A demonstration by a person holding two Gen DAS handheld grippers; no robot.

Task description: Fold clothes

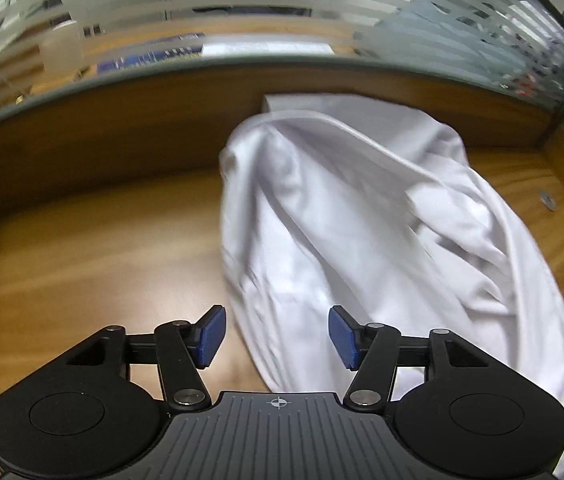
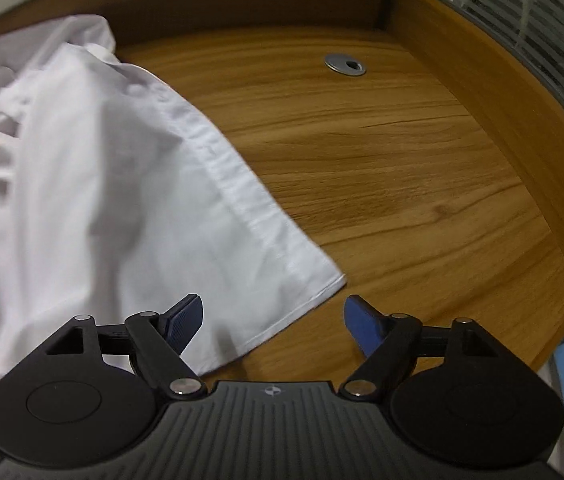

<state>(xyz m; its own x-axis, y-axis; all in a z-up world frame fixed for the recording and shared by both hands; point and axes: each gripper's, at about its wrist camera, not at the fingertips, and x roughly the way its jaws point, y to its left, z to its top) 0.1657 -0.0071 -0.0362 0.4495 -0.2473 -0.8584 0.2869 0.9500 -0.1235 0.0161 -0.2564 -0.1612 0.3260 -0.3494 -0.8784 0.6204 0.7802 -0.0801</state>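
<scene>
Lies crumpled on the wooden desk [image 2: 402, 184]: white shirt [image 1: 362, 240], long axis running from the near edge toward the back panel, hemmed corner nearest. Spread, gripping nothing: left gripper [image 1: 277, 336] and right gripper [image 2: 273, 324], cloth beneath both.

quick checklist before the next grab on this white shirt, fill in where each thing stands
1. Left gripper open with nothing between its pads: ok.
2. Right gripper open with nothing between its pads: ok.
3. White shirt lying flat for folding: not ok, it is bunched and creased.
4. Hemmed corner exposed on the wooden desk near the right gripper: ok.
5. Desk beside the shirt free of clutter: ok, only a cable grommet sits farther back.
6. Sleeves and collar located: cannot tell, the folds hide them.
</scene>
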